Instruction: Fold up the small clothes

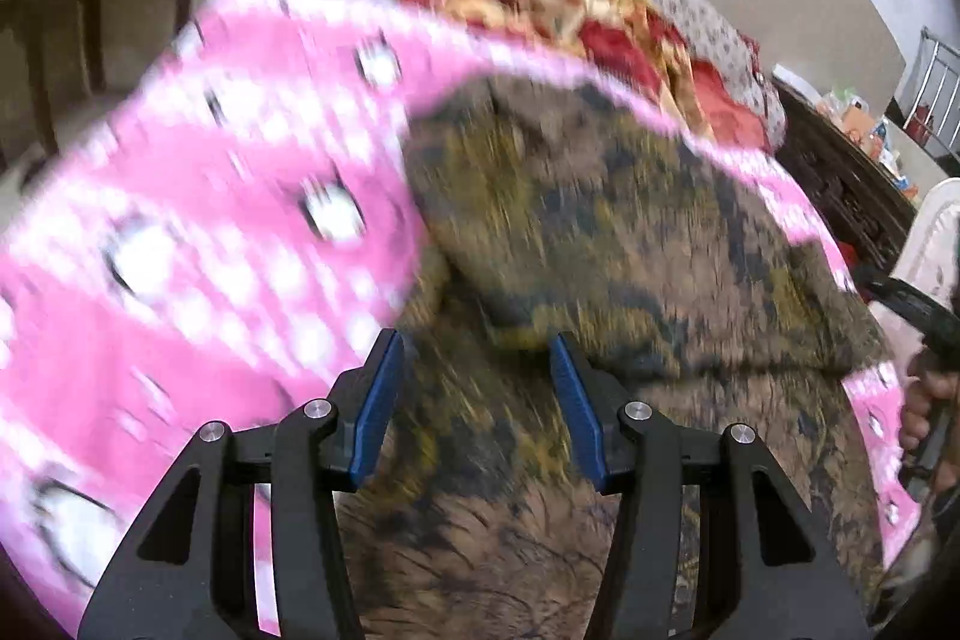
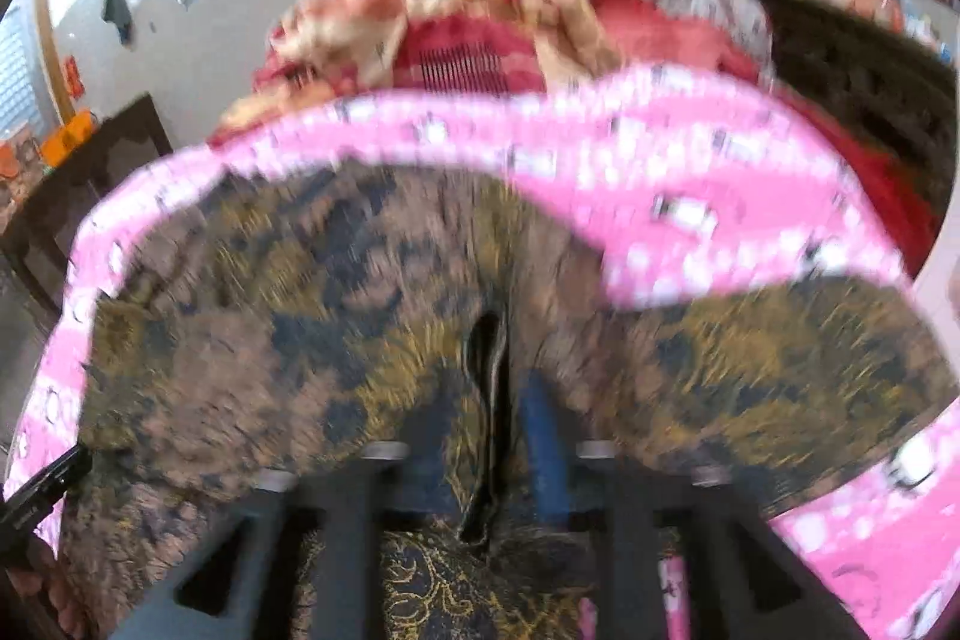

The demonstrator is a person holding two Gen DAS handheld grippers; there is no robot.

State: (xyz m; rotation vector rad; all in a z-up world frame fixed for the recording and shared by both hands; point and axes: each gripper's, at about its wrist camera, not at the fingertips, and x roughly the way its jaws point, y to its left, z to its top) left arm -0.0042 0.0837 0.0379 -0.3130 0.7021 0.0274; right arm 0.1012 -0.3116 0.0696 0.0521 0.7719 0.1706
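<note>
Mid-fold: the right tongs (image 2: 498, 412) pinch a ridge of the brown patterned garment (image 1: 600, 232) lying on the pink sheet (image 1: 210, 172), while the left tongs (image 1: 474, 370), gaping wide and empty, should next seize cloth toward twelve o'clock.

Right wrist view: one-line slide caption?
Right tongs pinch a fold of the brown-and-gold patterned garment lying on a pink printed cloth; motion-blurred.

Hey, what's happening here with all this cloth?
A person is folding a brown and gold patterned garment on a pink printed sheet, with a gripper in each hand. The right gripper is shut on a fold of the garment. The left gripper is open above it, holding nothing. A pile of red and gold cloth lies behind. Both views are motion-blurred.
</note>
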